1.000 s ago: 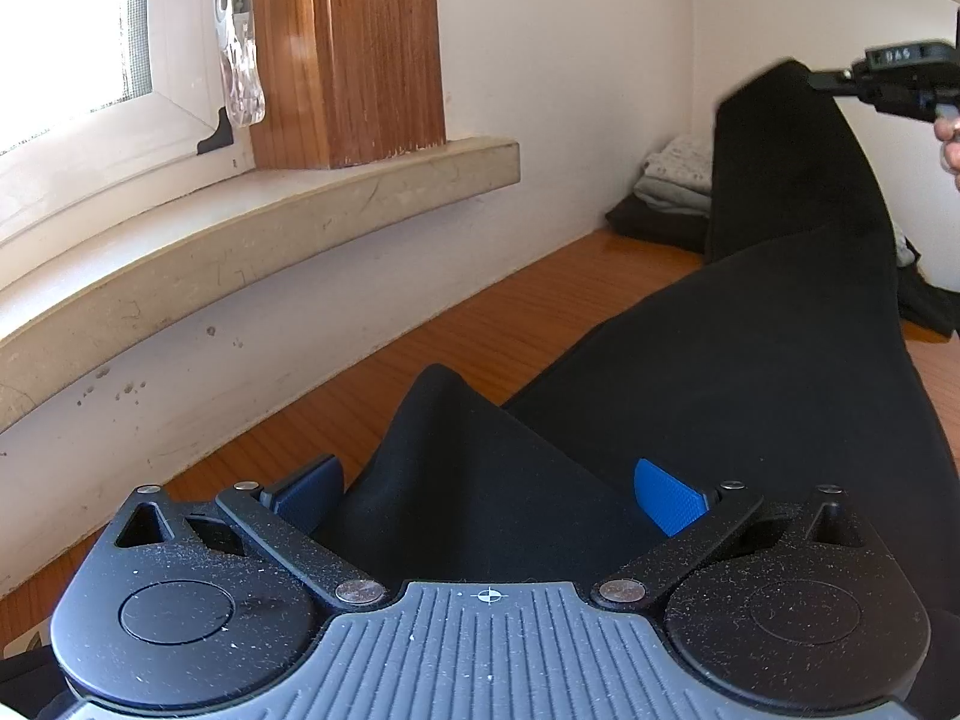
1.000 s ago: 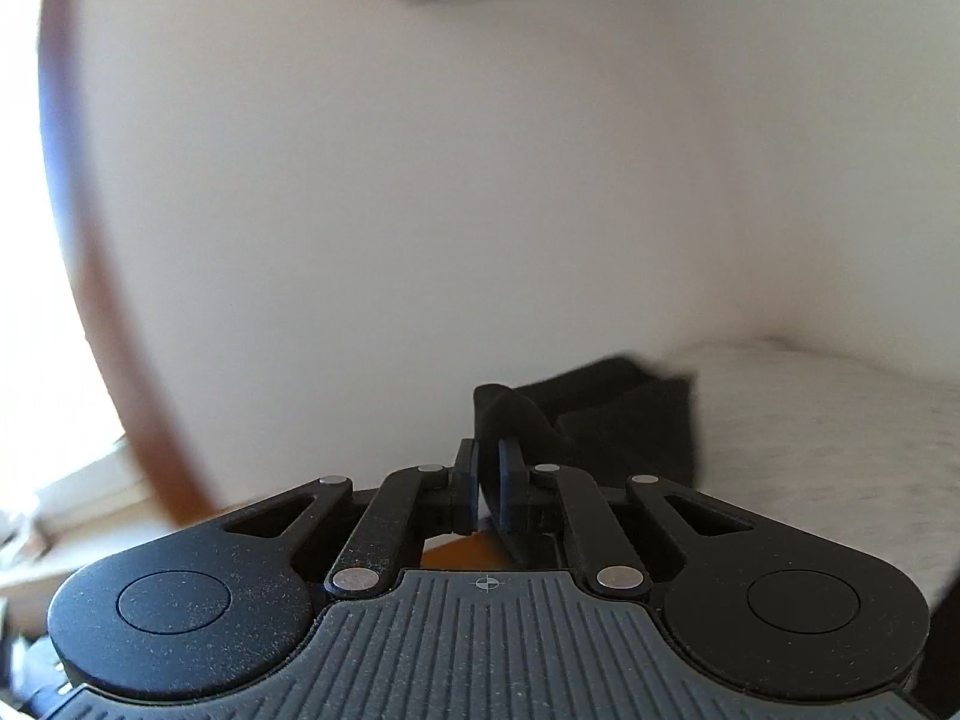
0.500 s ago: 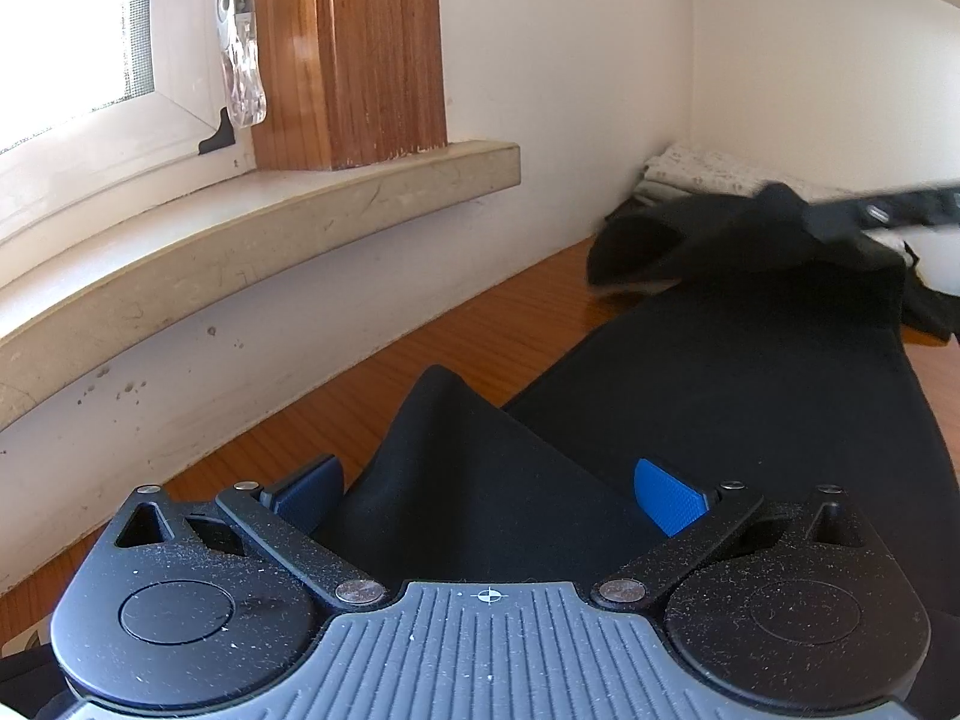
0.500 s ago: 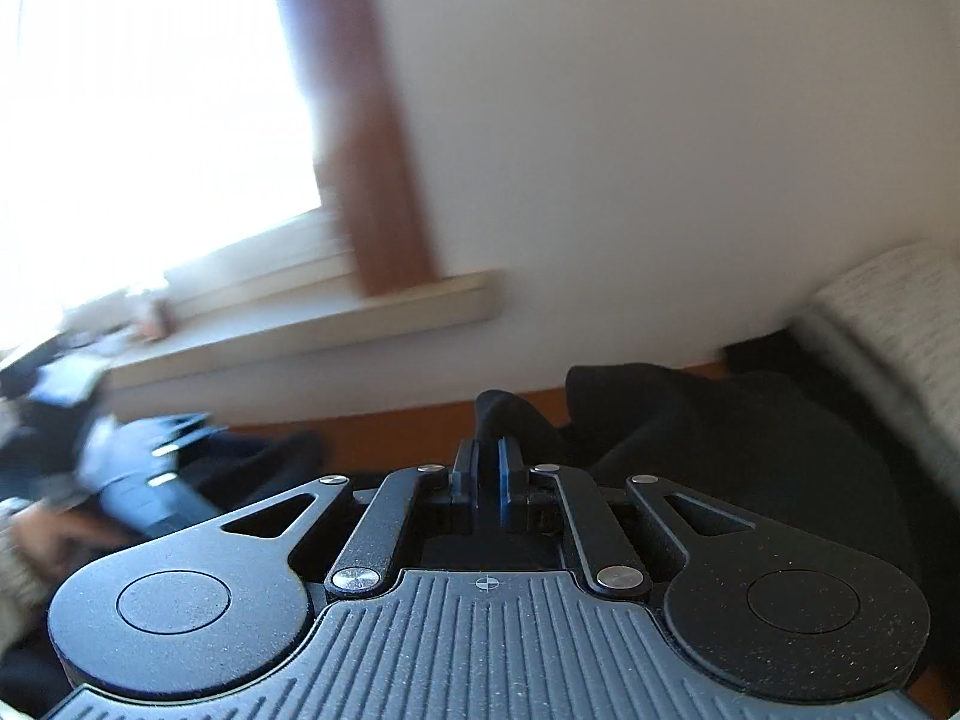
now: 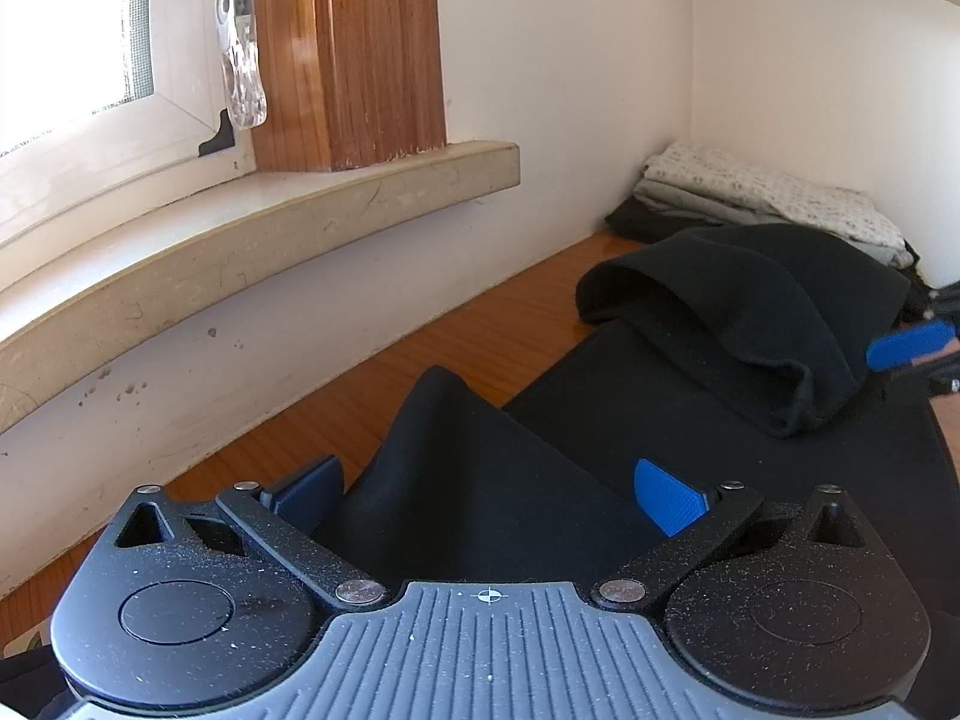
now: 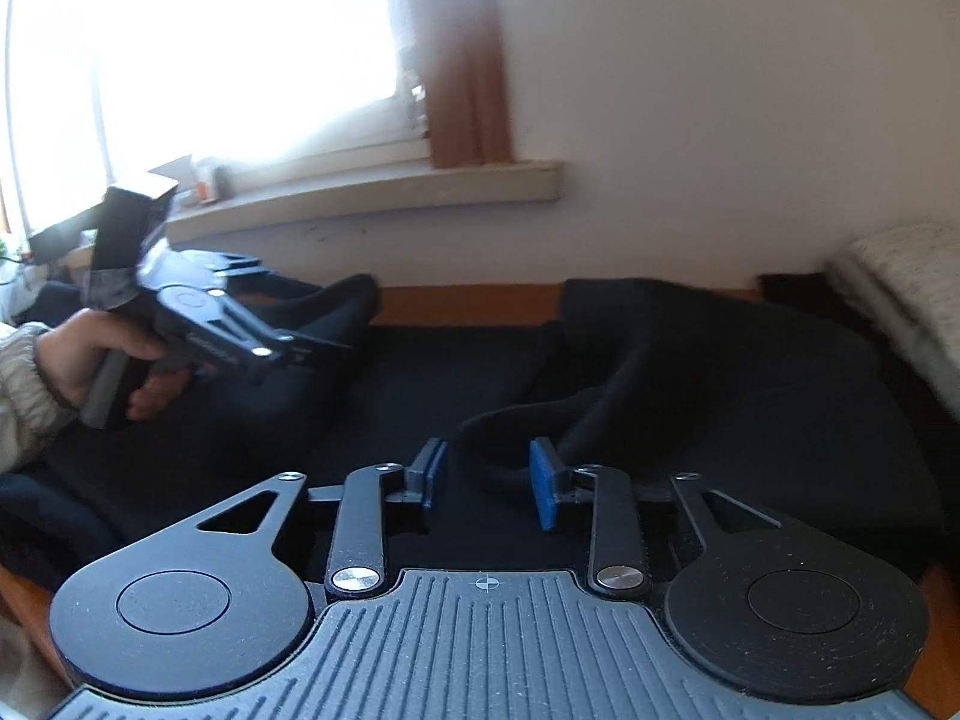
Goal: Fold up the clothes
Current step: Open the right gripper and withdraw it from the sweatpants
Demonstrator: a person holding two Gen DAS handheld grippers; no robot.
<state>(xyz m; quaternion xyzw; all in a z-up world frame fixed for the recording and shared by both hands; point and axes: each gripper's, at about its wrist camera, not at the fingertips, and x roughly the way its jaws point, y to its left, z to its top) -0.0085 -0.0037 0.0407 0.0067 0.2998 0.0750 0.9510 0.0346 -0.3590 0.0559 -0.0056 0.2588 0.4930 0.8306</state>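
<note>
Partly, our right gripper (image 6: 487, 483) was cut off at the left view's edge, one blue pad showing. Its fingers (image 6: 545, 492) stood apart, a rolled fold of the black garment (image 6: 708, 372) just beyond them, unheld. Our left gripper (image 5: 487, 495) gaped wide, a raised peak of the garment between its pads; we could not tell any contact.

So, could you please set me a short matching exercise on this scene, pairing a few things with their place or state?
Things:
1. right gripper
2. black garment
3. folded pile
4. cord pull

Places or states:
A. hanging by the window
B. in the far corner
C. open
D. spread on the table, far end folded back

Pairs: 1-C, 2-D, 3-B, 4-A
</note>
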